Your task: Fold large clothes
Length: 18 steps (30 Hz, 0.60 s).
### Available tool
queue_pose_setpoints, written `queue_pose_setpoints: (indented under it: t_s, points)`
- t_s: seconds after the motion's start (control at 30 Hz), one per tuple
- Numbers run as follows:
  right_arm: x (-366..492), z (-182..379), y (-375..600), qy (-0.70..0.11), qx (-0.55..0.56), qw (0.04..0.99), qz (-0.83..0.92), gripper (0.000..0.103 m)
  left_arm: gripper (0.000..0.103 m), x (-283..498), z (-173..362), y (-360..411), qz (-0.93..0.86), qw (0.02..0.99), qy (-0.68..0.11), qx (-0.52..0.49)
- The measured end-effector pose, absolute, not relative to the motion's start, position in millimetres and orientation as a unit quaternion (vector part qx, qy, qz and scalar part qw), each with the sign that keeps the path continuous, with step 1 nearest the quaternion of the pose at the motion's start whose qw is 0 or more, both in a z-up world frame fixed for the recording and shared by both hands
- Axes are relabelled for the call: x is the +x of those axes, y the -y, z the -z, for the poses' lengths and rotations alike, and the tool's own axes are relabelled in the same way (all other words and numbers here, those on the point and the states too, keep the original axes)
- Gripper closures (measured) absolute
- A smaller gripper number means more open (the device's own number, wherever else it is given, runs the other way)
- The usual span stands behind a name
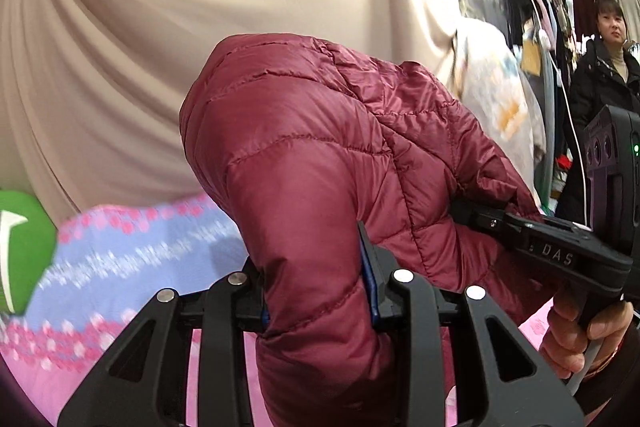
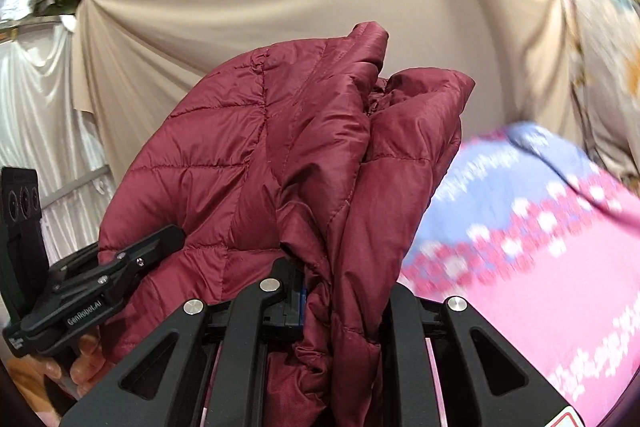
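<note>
A dark red quilted puffer jacket (image 1: 320, 155) hangs bunched between both grippers, lifted above the bed. My left gripper (image 1: 316, 291) is shut on a thick fold of it. My right gripper (image 2: 344, 291) is shut on another bunched fold of the jacket (image 2: 280, 155). In the left wrist view the right gripper (image 1: 492, 223) shows at the right, its fingers pressed into the jacket, held by a hand. In the right wrist view the left gripper (image 2: 160, 239) shows at the lower left, against the jacket.
A pink and blue patterned blanket (image 1: 132, 247) covers the bed below; it also shows in the right wrist view (image 2: 540, 247). A beige draped curtain (image 1: 200, 7) fills the background. A person in a black coat (image 1: 604, 79) stands at the right. A green object (image 1: 20, 247) sits at the left edge.
</note>
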State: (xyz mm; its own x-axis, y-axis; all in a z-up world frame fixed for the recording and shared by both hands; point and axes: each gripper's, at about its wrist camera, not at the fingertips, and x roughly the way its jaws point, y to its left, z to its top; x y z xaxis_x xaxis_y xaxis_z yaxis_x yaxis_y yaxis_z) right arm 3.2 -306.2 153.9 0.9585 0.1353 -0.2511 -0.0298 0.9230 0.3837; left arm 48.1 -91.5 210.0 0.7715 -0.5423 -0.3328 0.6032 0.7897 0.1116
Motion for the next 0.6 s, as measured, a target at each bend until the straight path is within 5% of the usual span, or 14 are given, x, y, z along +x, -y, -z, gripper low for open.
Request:
queue_pose_setpoints:
  t_s: [0.3,0.6]
  points:
    - [83.2,-174.6,255.9,-0.129,0.183,0.968,-0.114,0.089,0.071,103.2,-226.1,11.5,0.284,0.949,-0.105,0.086]
    - [218.8,-55.3,215.5,-0.295,0.223,0.922,-0.116,0.088,0.071,229.8,-105.8,-25.0,0.234,0.934,-0.257,0.081]
